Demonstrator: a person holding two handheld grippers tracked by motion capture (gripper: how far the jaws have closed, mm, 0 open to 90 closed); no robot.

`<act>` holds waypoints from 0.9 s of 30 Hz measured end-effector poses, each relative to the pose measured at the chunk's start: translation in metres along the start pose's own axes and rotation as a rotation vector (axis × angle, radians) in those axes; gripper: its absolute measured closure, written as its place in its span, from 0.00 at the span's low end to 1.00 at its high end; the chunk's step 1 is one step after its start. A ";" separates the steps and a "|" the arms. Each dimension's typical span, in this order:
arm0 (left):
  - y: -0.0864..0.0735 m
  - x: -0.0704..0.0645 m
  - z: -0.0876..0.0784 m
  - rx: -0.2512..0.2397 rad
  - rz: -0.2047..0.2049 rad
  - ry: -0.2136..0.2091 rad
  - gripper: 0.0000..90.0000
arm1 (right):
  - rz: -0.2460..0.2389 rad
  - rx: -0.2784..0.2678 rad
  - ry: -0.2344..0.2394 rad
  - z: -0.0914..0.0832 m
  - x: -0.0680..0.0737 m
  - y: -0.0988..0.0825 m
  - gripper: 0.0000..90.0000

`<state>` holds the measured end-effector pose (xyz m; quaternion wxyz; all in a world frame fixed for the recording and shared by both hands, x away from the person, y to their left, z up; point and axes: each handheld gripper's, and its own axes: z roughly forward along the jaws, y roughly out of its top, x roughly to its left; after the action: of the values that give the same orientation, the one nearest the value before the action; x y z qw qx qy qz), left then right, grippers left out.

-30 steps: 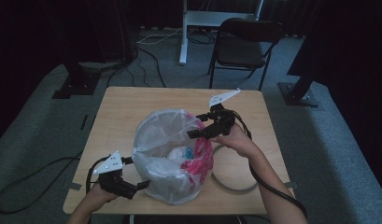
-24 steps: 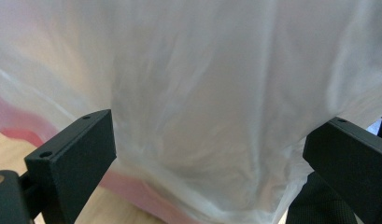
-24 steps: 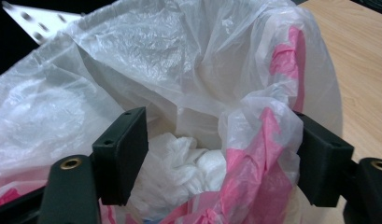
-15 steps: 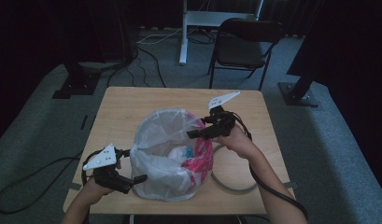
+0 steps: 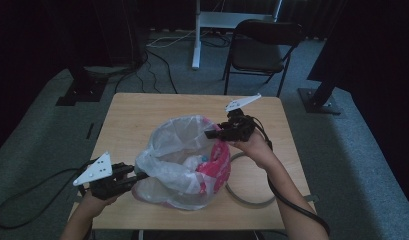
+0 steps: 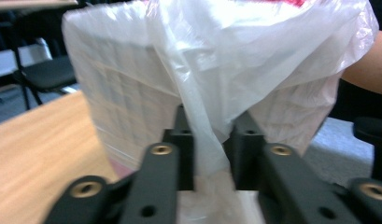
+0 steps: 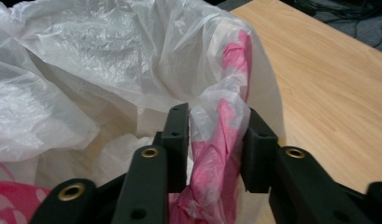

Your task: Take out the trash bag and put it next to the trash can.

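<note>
A translucent white plastic bag (image 5: 182,160) with pink print sits open on the wooden table (image 5: 142,110), pale items inside. My left gripper (image 5: 142,176) is at the bag's near-left edge. Its jaws have just been closing, and in the left gripper view they (image 6: 209,140) pinch a bunched fold of the white film (image 6: 226,60). My right gripper (image 5: 209,135) is at the far-right rim. Its jaws have also been closing, and in the right gripper view they (image 7: 212,140) squeeze the pink twisted rim of the bag (image 7: 86,70).
A grey ring (image 5: 247,200) lies on the table beside the right forearm. Bare wood stretches behind the bag to the far edge. Beyond the table stand a black folding chair (image 5: 262,50) and a white desk leg (image 5: 196,35).
The left gripper has risen slightly and its jaws have shut on the bag's near edge, lifting that edge. The right gripper has stayed in place and narrowed on the pink rim.
</note>
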<state>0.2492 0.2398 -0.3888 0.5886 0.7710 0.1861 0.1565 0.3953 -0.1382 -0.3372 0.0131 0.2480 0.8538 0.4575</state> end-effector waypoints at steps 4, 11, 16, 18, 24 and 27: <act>0.009 -0.002 -0.008 -0.034 0.026 0.002 0.93 | -0.003 -0.026 -0.010 -0.005 0.000 0.003 0.81; 0.030 -0.005 -0.020 -0.096 0.066 0.010 0.97 | 0.014 -0.104 -0.026 -0.015 -0.001 0.007 0.84; 0.045 -0.009 -0.016 -0.088 0.105 0.020 0.97 | 0.023 -0.156 -0.041 -0.028 -0.004 0.012 0.97; 0.051 -0.009 -0.011 -0.065 0.117 0.025 0.97 | 0.014 -0.163 -0.037 -0.031 -0.003 0.015 0.97; 0.071 -0.011 0.006 -0.048 0.127 0.039 0.97 | -0.020 -0.225 0.095 -0.038 0.011 0.026 0.98; 0.080 -0.011 0.015 -0.052 0.113 0.046 0.97 | -0.032 -0.228 0.181 -0.033 0.020 0.028 0.98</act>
<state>0.2545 0.2024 -0.3154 0.5941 0.7610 0.1516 0.2118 0.3813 -0.1424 -0.2915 -0.0285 0.1891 0.7978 0.5717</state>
